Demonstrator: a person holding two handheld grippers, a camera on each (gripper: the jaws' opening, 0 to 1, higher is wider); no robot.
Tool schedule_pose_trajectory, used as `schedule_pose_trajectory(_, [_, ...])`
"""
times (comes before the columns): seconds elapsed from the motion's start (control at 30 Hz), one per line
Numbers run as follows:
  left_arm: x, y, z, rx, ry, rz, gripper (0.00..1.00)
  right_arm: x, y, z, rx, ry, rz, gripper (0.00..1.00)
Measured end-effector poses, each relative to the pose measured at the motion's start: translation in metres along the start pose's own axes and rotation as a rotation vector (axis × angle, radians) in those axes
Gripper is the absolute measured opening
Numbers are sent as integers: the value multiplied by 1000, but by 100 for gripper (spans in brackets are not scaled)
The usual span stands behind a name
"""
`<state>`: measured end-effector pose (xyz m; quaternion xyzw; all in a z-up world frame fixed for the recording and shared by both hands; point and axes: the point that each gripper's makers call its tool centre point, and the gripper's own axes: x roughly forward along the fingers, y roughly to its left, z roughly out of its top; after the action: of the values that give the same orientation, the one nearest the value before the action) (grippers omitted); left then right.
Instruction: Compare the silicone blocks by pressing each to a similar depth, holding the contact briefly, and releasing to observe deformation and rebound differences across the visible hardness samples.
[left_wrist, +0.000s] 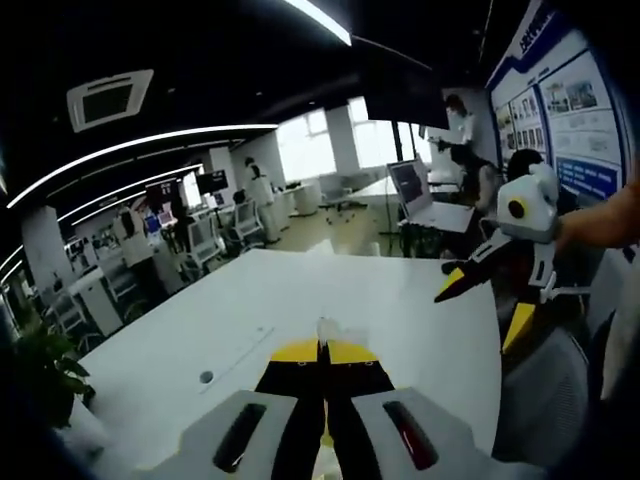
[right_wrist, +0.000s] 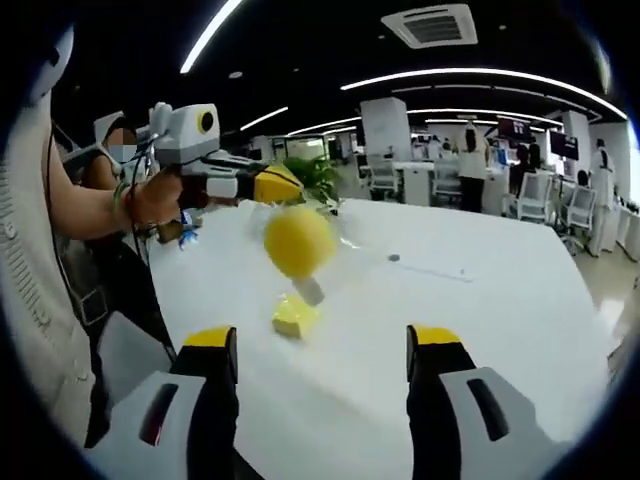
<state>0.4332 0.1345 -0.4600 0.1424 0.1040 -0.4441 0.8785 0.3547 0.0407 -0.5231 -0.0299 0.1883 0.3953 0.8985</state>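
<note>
My left gripper (left_wrist: 322, 346) is shut, with a scrap of clear film (left_wrist: 325, 328) showing at the jaw tips above the white table (left_wrist: 180, 330). In the right gripper view the left gripper (right_wrist: 283, 187) comes in from the left, held by a hand. A blurred yellow ball-shaped sample (right_wrist: 298, 240) hangs just below its tip, seemingly inside clear film. Under it a small yellow silicone block (right_wrist: 295, 318) lies on the table (right_wrist: 480, 330), with a pale piece (right_wrist: 311, 291) touching it. My right gripper (right_wrist: 323, 345) is open, short of the block. It also hovers open at the table's right edge (left_wrist: 482, 305).
A cable hole (left_wrist: 205, 377) (right_wrist: 395, 258) is set in the tabletop. A laptop (left_wrist: 415, 190) stands beyond the far end, with seated people nearby. A potted plant (right_wrist: 318, 175) stands past the far corner. A grey chair (left_wrist: 545, 390) stands at the table's right edge.
</note>
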Motion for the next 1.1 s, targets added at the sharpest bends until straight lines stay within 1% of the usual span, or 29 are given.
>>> schedule_pose_trajectory(0.1, [0, 0, 0, -1, 6, -10, 0, 3, -3, 5, -41, 21, 26, 65])
schedule_pose_trajectory(0.23, [0, 1, -1, -8, 9, -18, 0, 13, -3, 19, -102, 54, 103, 66])
schedule_pose_trajectory(0.27, [1, 0, -2, -5, 11, -24, 0, 16, -1, 22, -115, 66, 142, 66])
schedule_pose_trajectory(0.3, [1, 0, -2, -6, 12, -24, 0, 19, 1, 25, -126, 73, 164, 66])
schedule_pose_trajectory(0.37, [2, 0, -4, -11, 16, -27, 0, 28, -1, 31, -184, 98, 183, 66])
schedule_pose_trajectory(0.47, [2, 1, -6, -16, 18, -29, 0, 43, 0, 40, -228, 108, 219, 66])
schedule_pose_trajectory(0.5, [2, 1, -7, -12, 18, -27, 0, 49, 1, 42, -256, 123, 236, 66])
schedule_pose_trajectory(0.53, [2, 1, -7, -13, 19, -30, 0, 54, 2, 45, -275, 122, 253, 66])
schedule_pose_trajectory(0.57, [2, 1, -7, -16, 20, -32, 0, 56, 3, 46, -278, 121, 257, 66])
schedule_pose_trajectory(0.6, [3, 1, -8, -16, 18, -33, 0, 65, 4, 47, -290, 143, 280, 66])
schedule_pose_trajectory(0.63, [3, 1, -8, -16, 20, -36, 0, 69, 5, 47, -310, 156, 298, 66])
schedule_pose_trajectory(0.67, [3, 1, -8, -14, 20, -36, 0, 74, 7, 49, -333, 151, 315, 66])
schedule_pose_trajectory(0.7, [3, 1, -8, -15, 21, -39, 0, 80, 8, 50, -333, 156, 332, 66])
schedule_pose_trajectory(0.73, [3, 1, -9, -13, 22, -42, 0, 83, 9, 49, -338, 175, 343, 66])
schedule_pose_trajectory(0.8, [4, 1, -10, 7, 25, -39, 0, 91, 14, 52, -365, 174, 369, 66])
schedule_pose_trajectory(0.93, [4, 1, -12, 2, 24, -43, 0, 103, 20, 56, -383, 174, 407, 65])
schedule_pose_trajectory(0.97, [4, 2, -12, 8, 24, -38, 0, 105, 21, 56, -385, 178, 414, 65])
schedule_pose_trajectory(1.0, [4, 0, -13, -3, 26, -52, 0, 108, 22, 54, -395, 186, 424, 65])
schedule_pose_trajectory(1.03, [4, 0, -13, -4, 23, -52, 0, 110, 23, 52, -401, 195, 431, 64])
schedule_pose_trajectory(1.07, [4, 1, -12, 10, 11, -43, 0, 112, 25, 49, -401, 211, 445, 64])
schedule_pose_trajectory(1.1, [4, -1, -12, 4, 13, -62, 0, 114, 27, 47, -407, 217, 453, 64])
